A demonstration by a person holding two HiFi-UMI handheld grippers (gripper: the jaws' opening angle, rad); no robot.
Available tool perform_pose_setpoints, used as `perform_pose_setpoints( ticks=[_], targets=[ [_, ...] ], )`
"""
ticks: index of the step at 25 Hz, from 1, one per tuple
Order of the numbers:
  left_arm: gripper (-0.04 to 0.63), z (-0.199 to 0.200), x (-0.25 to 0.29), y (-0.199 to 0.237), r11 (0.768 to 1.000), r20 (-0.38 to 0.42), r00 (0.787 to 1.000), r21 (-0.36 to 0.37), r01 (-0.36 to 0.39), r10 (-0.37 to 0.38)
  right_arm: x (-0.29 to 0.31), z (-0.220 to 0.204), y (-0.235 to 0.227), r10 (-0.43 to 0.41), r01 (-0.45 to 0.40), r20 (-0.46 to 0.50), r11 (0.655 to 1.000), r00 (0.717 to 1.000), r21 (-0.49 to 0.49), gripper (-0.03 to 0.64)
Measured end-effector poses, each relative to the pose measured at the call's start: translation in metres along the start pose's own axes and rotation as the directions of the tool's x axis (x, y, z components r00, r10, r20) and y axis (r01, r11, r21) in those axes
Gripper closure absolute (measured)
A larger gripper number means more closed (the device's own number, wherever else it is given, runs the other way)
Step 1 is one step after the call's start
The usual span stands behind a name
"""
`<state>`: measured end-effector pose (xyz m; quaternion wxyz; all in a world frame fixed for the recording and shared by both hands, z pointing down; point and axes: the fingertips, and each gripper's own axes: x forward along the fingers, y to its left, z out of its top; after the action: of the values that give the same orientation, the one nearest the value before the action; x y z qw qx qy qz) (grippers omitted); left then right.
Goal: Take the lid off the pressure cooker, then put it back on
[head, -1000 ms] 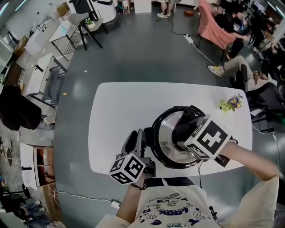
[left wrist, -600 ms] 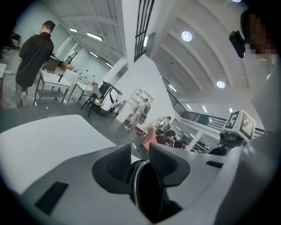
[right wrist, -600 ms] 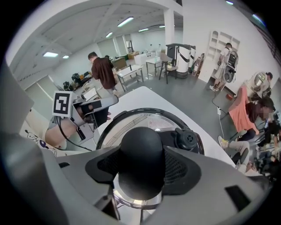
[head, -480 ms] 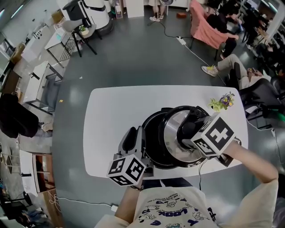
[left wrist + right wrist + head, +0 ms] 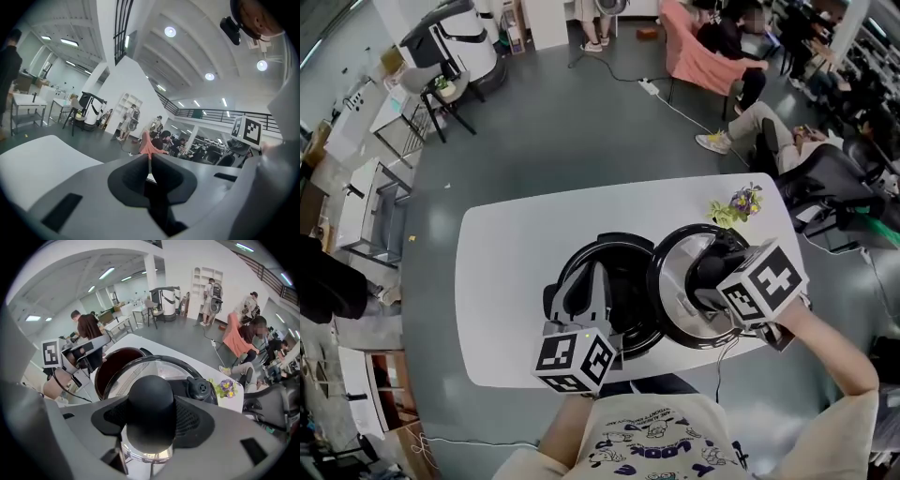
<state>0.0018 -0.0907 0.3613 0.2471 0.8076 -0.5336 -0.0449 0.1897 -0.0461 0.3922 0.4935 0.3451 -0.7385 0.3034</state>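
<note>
Right gripper (image 5: 713,272) pinching knob (image 5: 151,401) of lid (image 5: 673,292), beside open cooker (image 5: 630,281); left gripper (image 5: 150,159) jaws just closed together, empty.

The cooker pot (image 5: 623,251) sits at the table's (image 5: 506,272) near edge, the lid (image 5: 675,281) at its right side, flowers (image 5: 736,203) by the far right corner.

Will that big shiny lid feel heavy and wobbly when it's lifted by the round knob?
Probably heavy: the lid looks like shiny metal with a black rim. Held only by its knob in the right gripper, it may tilt or swing. The smooth round knob might slip.
</note>
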Motion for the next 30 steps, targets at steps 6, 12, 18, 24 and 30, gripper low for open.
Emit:
perform_pose_setpoints(
  ticks=[6, 12, 18, 24, 30],
  targets=[
    [0.581, -0.015, 0.026, -0.046, 0.995, -0.04, 0.998, 0.08, 0.051, -0.048, -0.011, -0.046, -0.046, -0.037, 0.037, -0.001, 0.993, 0.999, 0.111, 0.324],
    [0.581, -0.029, 0.046, -0.077, 0.989, -0.075, 0.994, 0.12, 0.09, -0.082, -0.007, -0.09, -0.074, -0.052, 0.058, -0.037, 0.981, 0.998, 0.186, 0.324],
    [0.581, -0.037, 0.061, -0.095, 0.982, -0.092, 0.992, 0.155, 0.105, -0.091, 0.002, -0.111, -0.091, -0.05, 0.058, -0.041, 0.97, 0.998, 0.237, 0.324],
    [0.581, -0.057, 0.063, -0.108, 0.979, -0.106, 0.991, 0.176, 0.102, -0.084, 0.026, -0.138, -0.1, -0.042, 0.054, -0.051, 0.966, 0.998, 0.251, 0.324],
    [0.581, -0.061, 0.075, -0.105, 0.981, -0.12, 0.991, 0.18, 0.079, -0.058, 0.058, -0.145, -0.108, -0.023, 0.042, -0.077, 0.968, 0.997, 0.246, 0.324]
  ],
)
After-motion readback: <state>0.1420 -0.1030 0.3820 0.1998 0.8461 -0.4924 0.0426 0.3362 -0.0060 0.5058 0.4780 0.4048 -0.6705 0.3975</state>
